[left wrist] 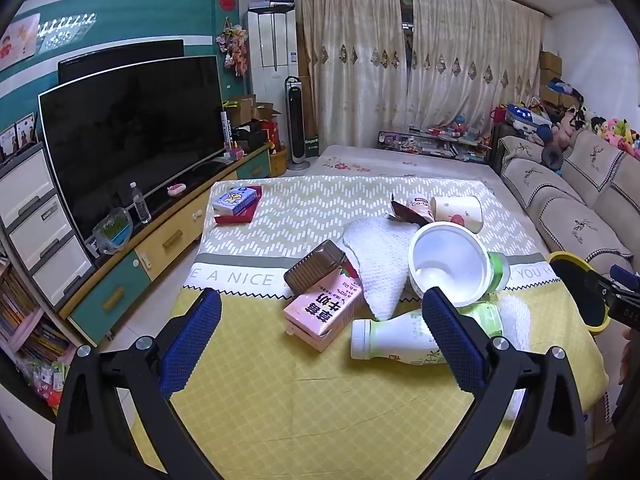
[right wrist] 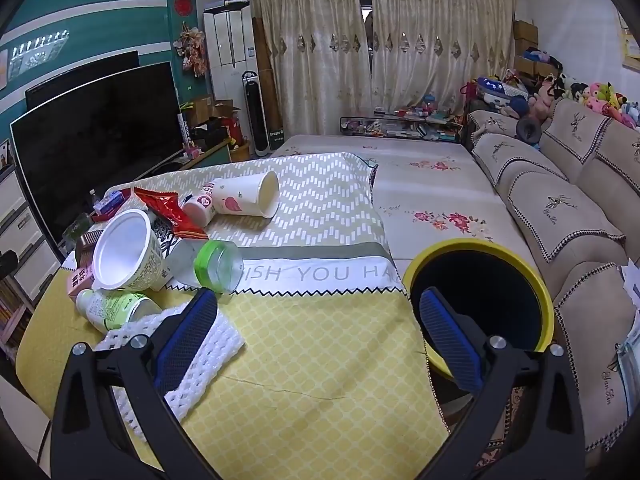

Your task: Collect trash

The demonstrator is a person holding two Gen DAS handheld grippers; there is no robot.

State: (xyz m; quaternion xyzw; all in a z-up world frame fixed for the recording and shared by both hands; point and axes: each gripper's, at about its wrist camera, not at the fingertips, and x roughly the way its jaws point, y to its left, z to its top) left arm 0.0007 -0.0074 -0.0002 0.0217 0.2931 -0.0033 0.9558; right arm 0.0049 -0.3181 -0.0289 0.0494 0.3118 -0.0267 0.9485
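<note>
Trash lies on a table with a yellow cloth [left wrist: 304, 396]: a pink milk carton [left wrist: 324, 316], a brown tray [left wrist: 314, 266], a white towel [left wrist: 380, 256], a white cup [left wrist: 450, 262], a white bottle [left wrist: 394, 338], a paper cup [left wrist: 458, 208]. My left gripper [left wrist: 320, 336] is open and empty above the near cloth. My right gripper [right wrist: 318, 340] is open and empty; its left finger [right wrist: 186, 340] is over white foam netting [right wrist: 200, 364]. A yellow-rimmed black bin [right wrist: 480, 300] stands past the table's right edge. A clear bottle with a green band [right wrist: 214, 266] and a red wrapper [right wrist: 172, 212] lie there too.
A TV [left wrist: 132, 136] on a cabinet stands left of the table. A sofa [right wrist: 560, 216] runs along the right. A blue box on a red one [left wrist: 236, 202] sits at the table's far left. A floral mat [right wrist: 420, 184] lies beyond.
</note>
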